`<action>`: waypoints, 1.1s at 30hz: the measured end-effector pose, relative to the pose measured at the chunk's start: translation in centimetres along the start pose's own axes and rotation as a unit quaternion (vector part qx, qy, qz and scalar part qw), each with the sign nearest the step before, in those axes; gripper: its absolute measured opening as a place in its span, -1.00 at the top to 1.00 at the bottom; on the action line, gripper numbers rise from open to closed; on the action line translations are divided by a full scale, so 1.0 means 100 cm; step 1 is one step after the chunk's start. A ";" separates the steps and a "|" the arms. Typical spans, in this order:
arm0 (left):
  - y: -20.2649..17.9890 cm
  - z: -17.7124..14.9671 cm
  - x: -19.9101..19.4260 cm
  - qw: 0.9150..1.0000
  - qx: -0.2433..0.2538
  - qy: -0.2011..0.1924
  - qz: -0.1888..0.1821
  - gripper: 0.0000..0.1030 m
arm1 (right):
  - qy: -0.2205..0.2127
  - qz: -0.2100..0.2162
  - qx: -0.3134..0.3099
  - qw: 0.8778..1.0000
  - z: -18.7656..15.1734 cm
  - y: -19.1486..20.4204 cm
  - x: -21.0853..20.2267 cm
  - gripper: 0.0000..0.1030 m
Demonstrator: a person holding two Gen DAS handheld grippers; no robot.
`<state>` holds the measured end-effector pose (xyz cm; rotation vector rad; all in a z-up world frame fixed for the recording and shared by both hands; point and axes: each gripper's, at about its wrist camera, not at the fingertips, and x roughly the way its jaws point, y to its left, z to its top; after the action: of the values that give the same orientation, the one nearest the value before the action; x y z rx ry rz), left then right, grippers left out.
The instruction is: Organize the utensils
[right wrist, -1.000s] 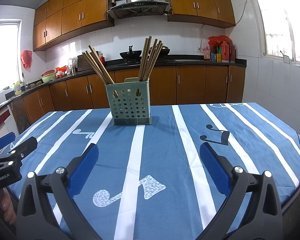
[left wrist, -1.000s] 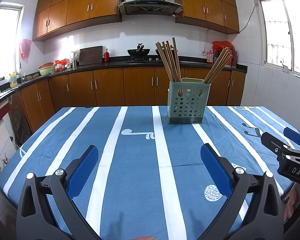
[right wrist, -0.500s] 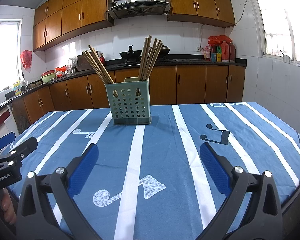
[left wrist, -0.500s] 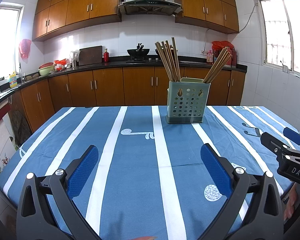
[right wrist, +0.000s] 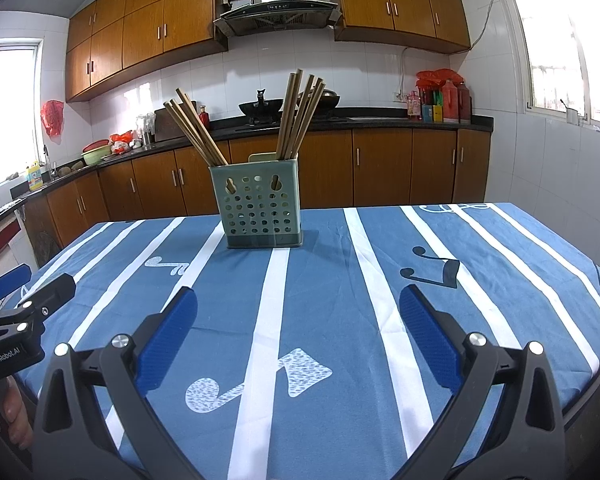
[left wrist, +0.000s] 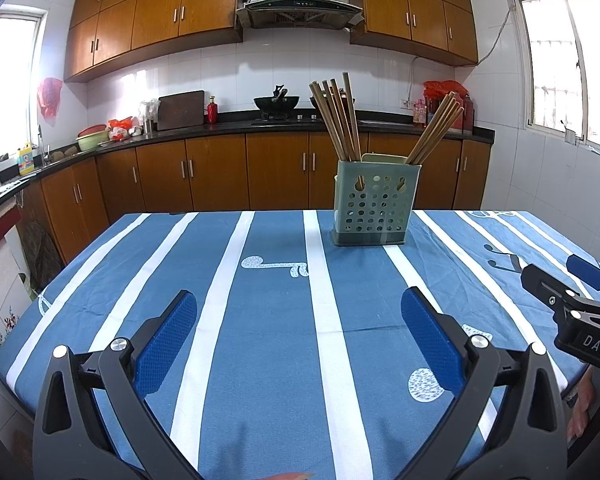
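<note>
A pale green perforated utensil holder (left wrist: 374, 204) stands upright on the far middle of the table; it also shows in the right wrist view (right wrist: 259, 205). Two bundles of wooden chopsticks stand in it, one (left wrist: 337, 120) leaning left, one (left wrist: 436, 128) leaning right; in the right wrist view they show as a left bundle (right wrist: 196, 132) and a right bundle (right wrist: 300, 114). My left gripper (left wrist: 298, 302) is open and empty above the near table. My right gripper (right wrist: 298, 300) is open and empty, beside it. Each gripper shows at the edge of the other's view.
The table wears a blue cloth with white stripes (left wrist: 316, 300) (right wrist: 380, 280). Its near edge lies just under both grippers. Behind are wooden kitchen cabinets (left wrist: 220, 176) and a dark counter with a wok (left wrist: 277, 102).
</note>
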<state>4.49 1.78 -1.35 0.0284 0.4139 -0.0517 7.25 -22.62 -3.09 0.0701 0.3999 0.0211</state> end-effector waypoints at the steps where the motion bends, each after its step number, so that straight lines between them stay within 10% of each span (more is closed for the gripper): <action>1: 0.000 0.000 0.000 1.000 0.000 0.000 0.000 -0.96 | 0.000 0.000 0.000 1.000 0.000 0.000 0.000 -0.92; 33: -0.004 -0.003 0.000 1.000 0.000 -0.001 0.001 -0.96 | 0.001 0.000 0.001 1.000 0.001 0.000 0.000 -0.92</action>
<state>4.32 1.41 -1.61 0.0291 0.4120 -0.0503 7.28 -22.63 -2.96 0.0725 0.4014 0.0206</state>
